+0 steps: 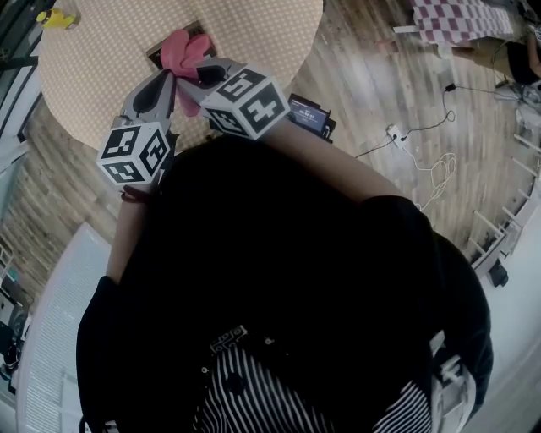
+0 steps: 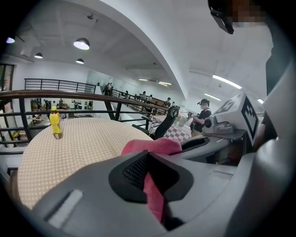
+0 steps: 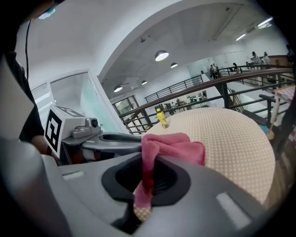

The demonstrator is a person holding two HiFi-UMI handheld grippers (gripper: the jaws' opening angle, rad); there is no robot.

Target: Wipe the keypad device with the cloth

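A pink cloth is held up over the near edge of the round beige table. Both grippers grip it side by side. My left gripper is shut on one fold, and the cloth runs down between its jaws. My right gripper is shut on another fold; in its own view the cloth hangs through the jaws and bunches above them. A dark device with a lit screen lies just right of my right forearm. I cannot make out a keypad on it.
A small yellow bottle stands at the far left of the table and shows in both gripper views. A dark rectangular thing lies under the cloth. Cables and a power strip lie on the wooden floor at right.
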